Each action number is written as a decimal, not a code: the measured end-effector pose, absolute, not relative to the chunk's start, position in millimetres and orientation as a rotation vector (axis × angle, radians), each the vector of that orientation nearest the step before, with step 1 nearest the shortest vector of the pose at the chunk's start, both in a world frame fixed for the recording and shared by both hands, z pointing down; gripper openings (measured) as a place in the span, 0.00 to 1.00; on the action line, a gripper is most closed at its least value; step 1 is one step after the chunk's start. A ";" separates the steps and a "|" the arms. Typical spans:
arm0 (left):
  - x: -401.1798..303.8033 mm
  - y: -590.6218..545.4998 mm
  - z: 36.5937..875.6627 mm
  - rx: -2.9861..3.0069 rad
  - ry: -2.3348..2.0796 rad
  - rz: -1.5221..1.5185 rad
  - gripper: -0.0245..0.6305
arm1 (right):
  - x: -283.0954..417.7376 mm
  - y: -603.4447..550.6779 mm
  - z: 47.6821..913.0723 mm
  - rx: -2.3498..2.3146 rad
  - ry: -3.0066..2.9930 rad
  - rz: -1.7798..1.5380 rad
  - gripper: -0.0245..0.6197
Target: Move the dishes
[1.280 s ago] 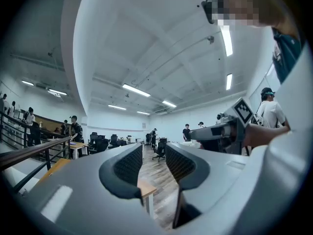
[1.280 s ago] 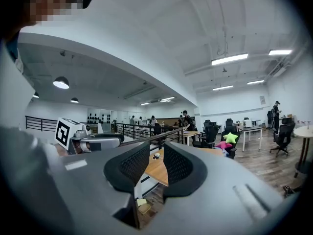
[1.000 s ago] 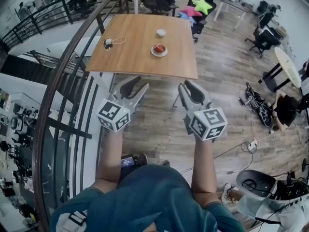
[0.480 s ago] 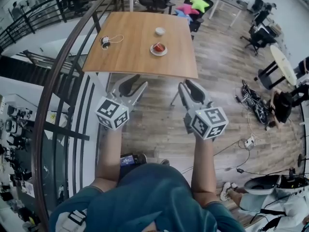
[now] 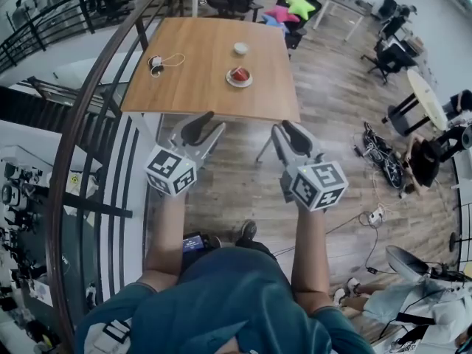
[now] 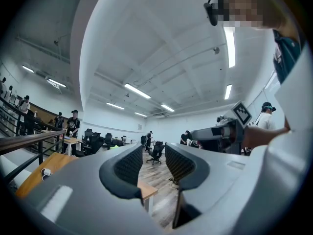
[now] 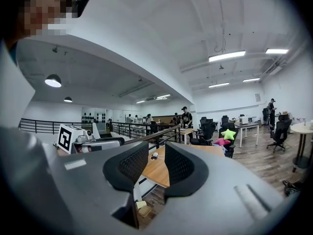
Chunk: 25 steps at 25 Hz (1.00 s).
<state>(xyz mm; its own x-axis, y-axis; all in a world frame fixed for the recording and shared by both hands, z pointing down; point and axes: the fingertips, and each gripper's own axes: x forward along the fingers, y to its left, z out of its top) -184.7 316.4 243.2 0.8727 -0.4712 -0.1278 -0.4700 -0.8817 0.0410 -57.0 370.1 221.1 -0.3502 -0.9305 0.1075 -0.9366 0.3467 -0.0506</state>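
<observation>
gaping empty, left gripper [image 5: 215, 122] and right gripper [image 5: 281, 127] fingers [image 5: 193, 129] sit well short of dishes [image 5: 239, 77]

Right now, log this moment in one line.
position: short of table | left gripper: jaws apart, empty | right gripper: jaws apart, empty | on table: plate, bowl, both untouched

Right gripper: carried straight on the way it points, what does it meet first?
Probably the wooden table, near its front edge; nothing shows between the right gripper and it, though depth is unclear.
</observation>
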 end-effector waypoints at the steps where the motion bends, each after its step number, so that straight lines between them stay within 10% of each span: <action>1: -184.8 312.9 244.4 3.029 -0.767 -0.205 0.26 | -55.6 365.8 221.9 1.754 -2.531 0.164 0.18; 25: -128.8 190.0 273.4 2.908 -1.110 -0.055 0.26 | 23.0 196.6 259.2 1.487 -2.719 0.307 0.19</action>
